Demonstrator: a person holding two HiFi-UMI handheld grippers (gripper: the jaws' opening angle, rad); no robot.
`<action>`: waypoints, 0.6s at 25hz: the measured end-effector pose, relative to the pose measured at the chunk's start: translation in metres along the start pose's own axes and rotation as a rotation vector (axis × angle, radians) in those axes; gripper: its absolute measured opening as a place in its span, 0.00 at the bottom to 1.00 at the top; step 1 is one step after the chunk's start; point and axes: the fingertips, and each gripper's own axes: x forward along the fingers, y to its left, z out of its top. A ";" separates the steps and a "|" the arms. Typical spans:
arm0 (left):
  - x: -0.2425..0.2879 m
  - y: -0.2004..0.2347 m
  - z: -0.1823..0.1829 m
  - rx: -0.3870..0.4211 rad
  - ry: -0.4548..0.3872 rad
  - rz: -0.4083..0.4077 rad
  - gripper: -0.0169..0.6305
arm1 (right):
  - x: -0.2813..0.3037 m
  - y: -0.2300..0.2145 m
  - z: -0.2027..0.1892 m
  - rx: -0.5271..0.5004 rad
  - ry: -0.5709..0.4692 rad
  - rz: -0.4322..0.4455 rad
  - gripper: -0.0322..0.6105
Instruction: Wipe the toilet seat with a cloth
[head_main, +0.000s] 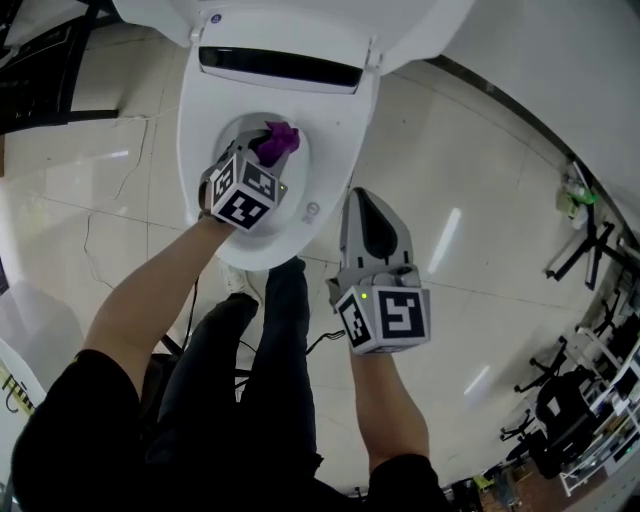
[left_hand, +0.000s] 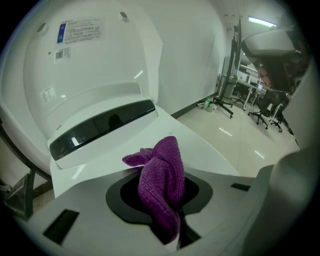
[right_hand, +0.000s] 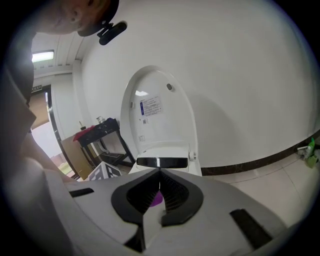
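On the left of my feed, the left claw (head_main: 266, 158) reaches over the bowl opening. It is clamped on a purple terry cloth (head_main: 280, 138). In the left gripper view the cloth stands up out of the pinched jaws in a bunched fold, with one corner flopping to the left. It hangs over the far half of the opening, just near of the dark glossy strip (head_main: 280, 68) that runs across the back of the unit. I cannot tell from any view whether the cloth is touching the white oval toilet seat (head_main: 335, 140).

Past the strip, the rounded white lid (left_hand: 90, 60) is tipped upright, and a printed label shows on its inner face.

Near of the toilet, a person's dark-trousered legs (head_main: 270, 330) stand on the pale glossy tiled floor (head_main: 480, 200).

To the right of the bowl, the right claw (head_main: 360, 198) hangs off the toilet over the floor, pointing toward the far wall. In the right gripper view its jaws meet at the tips and hold nothing. A sliver of purple shows through the slot below the tips, and the toilet stands straight ahead.

At the far right edge of the head view, black office chairs (head_main: 560, 400) and stands are clustered, well apart from the toilet.
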 end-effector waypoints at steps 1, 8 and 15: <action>0.008 0.002 -0.003 0.005 0.009 0.000 0.18 | 0.003 -0.003 -0.002 0.006 0.001 -0.002 0.08; 0.050 0.017 -0.016 0.019 0.059 0.002 0.18 | 0.019 -0.023 -0.006 0.024 -0.009 -0.015 0.08; 0.057 0.020 0.016 0.047 -0.001 0.009 0.18 | 0.022 -0.030 0.000 0.031 -0.028 -0.029 0.08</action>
